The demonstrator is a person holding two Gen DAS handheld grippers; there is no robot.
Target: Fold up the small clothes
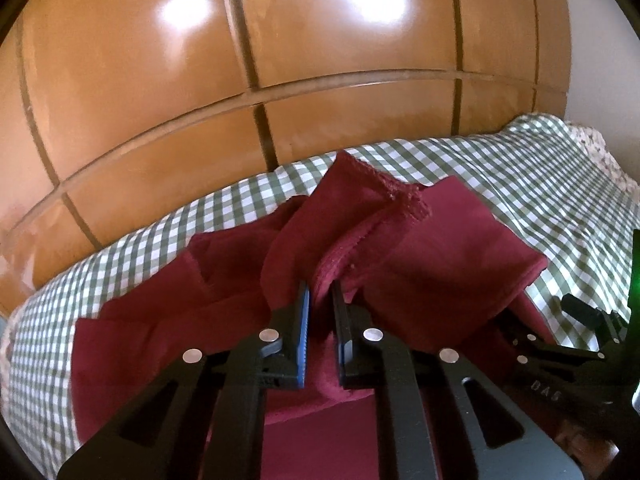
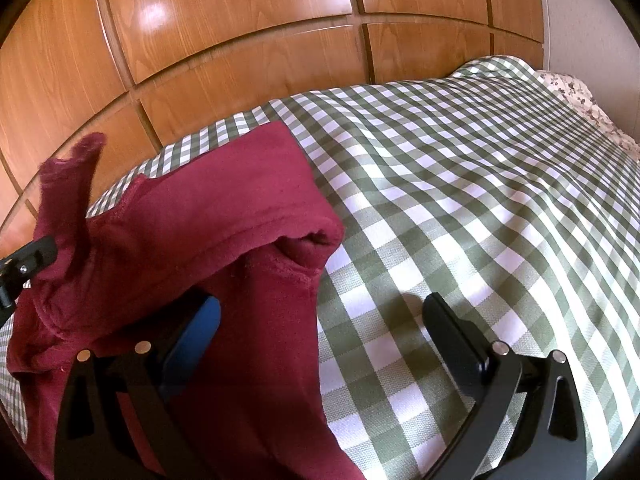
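Observation:
A dark red garment point(image 1: 452, 248) lies bunched on a green-and-white checked cloth point(image 1: 520, 184). My left gripper point(image 1: 321, 292) is shut on a raised fold of the garment and holds it a little above the cloth. In the right wrist view the garment point(image 2: 208, 220) drapes over the left finger of my right gripper point(image 2: 320, 308), which is open wide, its right finger over bare cloth point(image 2: 480, 184). The right gripper also shows at the right edge of the left wrist view point(image 1: 560, 316). The left gripper shows at the left edge of the right wrist view point(image 2: 24, 264).
A brown wooden panelled wardrobe point(image 1: 160, 92) stands close behind the bed's far edge. A floral fabric point(image 2: 576, 96) lies at the far right end, by a white wall point(image 2: 584, 20).

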